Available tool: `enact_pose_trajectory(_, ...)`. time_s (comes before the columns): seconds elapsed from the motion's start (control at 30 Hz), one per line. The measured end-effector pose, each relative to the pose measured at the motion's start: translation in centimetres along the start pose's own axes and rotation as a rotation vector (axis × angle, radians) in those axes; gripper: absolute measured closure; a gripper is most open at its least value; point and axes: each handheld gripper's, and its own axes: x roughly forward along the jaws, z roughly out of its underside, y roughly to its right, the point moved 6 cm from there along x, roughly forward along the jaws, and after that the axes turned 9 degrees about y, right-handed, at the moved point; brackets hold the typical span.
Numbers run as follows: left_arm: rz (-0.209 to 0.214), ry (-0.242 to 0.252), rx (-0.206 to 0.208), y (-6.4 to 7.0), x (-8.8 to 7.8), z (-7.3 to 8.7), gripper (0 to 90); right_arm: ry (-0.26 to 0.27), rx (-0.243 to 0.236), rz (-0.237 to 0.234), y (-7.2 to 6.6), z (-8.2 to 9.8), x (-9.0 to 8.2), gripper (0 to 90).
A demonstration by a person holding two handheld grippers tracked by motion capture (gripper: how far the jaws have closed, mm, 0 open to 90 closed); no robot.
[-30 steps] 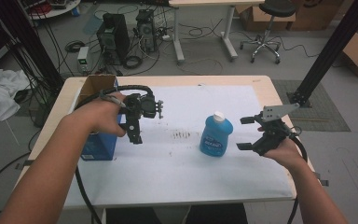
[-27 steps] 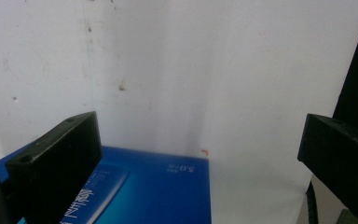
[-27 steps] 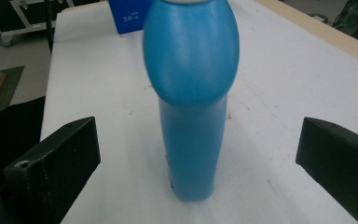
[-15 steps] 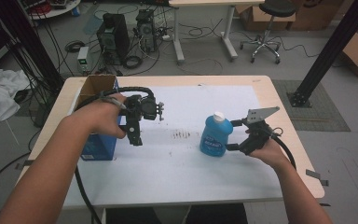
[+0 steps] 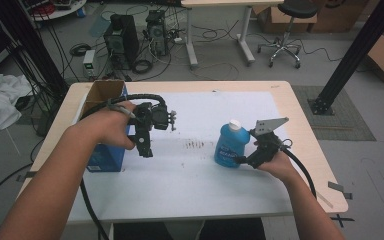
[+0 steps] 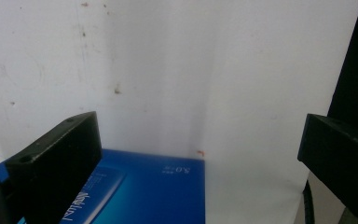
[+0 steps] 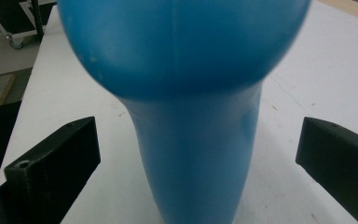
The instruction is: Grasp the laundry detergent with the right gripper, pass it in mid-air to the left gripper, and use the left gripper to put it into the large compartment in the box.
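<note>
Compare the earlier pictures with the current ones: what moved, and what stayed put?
The right gripper moved leftward to the blue bottle; its open jaws now flank the bottle's body, which stands between them with gaps on both sides, not yet gripped. The bottle kept its place, upright on the table. The left gripper stayed open beside the blue box.

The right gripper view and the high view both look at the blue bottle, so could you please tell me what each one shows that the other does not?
The right gripper view alone gives the open gap on each side between the blue bottle and the two black jaws of the right hand-held gripper.

The high view alone gives the bottle's white cap, its label, the blue box at the table's left edge, and the left hand-held gripper beside that box.

Both show the bottle upright on the white table, with the right hand-held gripper open around it.
</note>
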Motion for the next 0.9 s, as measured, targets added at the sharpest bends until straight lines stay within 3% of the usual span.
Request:
enact_pose_trajectory(0.67, -0.006, -0.001, 0.002, 0.2, -0.1, 0.0, 0.1, 0.028, -0.004, 0.017, 0.0, 0.6, 1.6, 0.0)
enact_pose_trajectory(0.9, -0.007, 0.002, -0.001, 0.2, 0.0, 0.1, 0.1, 0.051, -0.007, 0.038, 0.1, 0.6, 1.4, 6.6)
